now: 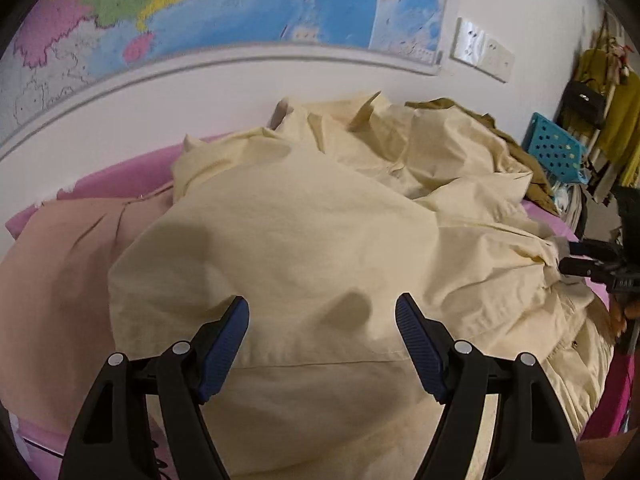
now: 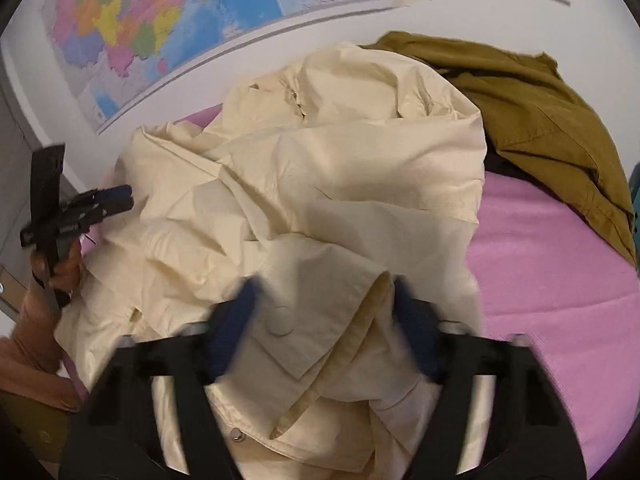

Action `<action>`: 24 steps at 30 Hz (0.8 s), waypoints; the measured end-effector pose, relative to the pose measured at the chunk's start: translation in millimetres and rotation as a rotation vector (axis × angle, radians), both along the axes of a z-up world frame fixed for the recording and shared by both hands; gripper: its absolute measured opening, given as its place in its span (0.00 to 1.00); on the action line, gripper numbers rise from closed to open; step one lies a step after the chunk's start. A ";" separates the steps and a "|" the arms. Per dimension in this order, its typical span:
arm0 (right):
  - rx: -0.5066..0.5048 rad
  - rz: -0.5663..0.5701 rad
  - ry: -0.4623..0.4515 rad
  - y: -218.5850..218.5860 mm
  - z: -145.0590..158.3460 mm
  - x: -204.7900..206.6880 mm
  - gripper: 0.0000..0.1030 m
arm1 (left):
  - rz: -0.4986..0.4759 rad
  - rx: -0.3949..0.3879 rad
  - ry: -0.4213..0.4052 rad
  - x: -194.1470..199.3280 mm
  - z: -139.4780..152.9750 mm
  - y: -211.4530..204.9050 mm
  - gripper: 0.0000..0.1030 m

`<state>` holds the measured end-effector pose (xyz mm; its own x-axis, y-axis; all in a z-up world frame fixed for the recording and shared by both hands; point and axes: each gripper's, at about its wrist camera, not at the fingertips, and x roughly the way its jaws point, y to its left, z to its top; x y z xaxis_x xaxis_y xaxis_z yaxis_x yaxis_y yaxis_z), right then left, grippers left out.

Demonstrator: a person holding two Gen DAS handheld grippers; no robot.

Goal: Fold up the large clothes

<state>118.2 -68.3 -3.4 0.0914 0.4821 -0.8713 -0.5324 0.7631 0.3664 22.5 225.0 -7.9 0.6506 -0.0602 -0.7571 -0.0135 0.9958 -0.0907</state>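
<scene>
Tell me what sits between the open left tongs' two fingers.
Only cream jacket fabric, with a hem seam running across, fills the gap of the left tongs. The left wrist view shows it.

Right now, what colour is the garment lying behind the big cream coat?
Olive brown garment, plain with no pattern; the right wrist view shows it best.

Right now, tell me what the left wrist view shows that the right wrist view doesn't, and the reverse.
Only the left wrist view: a blue perforated basket, clothes hanging on a rack, a peach garment.

Only the right wrist view: a round button on the jacket flap, a metal snap.

Both: the cream jacket, olive garment, pink sheet, wall map, both grippers, left, right.
</scene>
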 end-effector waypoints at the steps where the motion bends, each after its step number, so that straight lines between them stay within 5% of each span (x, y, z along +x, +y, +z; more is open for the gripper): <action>1: -0.018 -0.008 -0.033 -0.9 4.9 -1.6 0.35 | 0.007 0.001 0.005 0.8 -1.1 0.4 0.71; 3: 0.009 -0.019 -0.075 -7.9 17.3 -1.4 0.13 | 0.015 -0.010 0.007 0.5 -1.4 1.7 0.71; 5: 0.054 -0.036 -0.100 -16.8 30.2 -2.2 0.13 | 0.023 -0.022 0.007 -1.5 -0.5 4.7 0.71; 7: 0.070 -0.056 -0.085 -21.4 33.9 0.2 0.25 | 0.029 -0.022 0.006 -2.7 -0.6 6.9 0.71; 8: 0.084 -0.077 -0.077 -26.0 34.9 -0.5 0.44 | 0.033 -0.023 0.007 -2.9 -1.5 8.3 0.71; 16: 0.107 -0.043 0.064 -15.3 6.3 -15.5 0.52 | 0.040 -0.032 0.019 -3.6 -5.9 11.7 0.71; 17: 0.122 -0.040 0.078 -11.4 1.7 -15.5 0.50 | 0.038 -0.034 0.020 -3.4 -6.2 11.1 0.71; 19: 0.125 -0.026 0.055 -5.7 2.1 -17.2 0.25 | 0.039 -0.033 0.024 -3.0 -7.1 11.5 0.71; 20: 0.139 -0.020 0.040 -3.6 6.9 -16.5 0.03 | 0.041 -0.034 0.028 -3.3 -7.2 11.7 0.71; 24: 0.210 -0.032 -0.104 -6.1 54.4 -0.2 0.02 | 0.037 -0.082 0.011 -6.9 2.3 15.9 0.71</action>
<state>118.0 -74.4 51.0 0.1935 0.6472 -0.7374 -0.5521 0.6931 0.4635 15.6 240.8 -5.6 0.6450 -0.0980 -0.7579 -0.0519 0.9838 -0.1714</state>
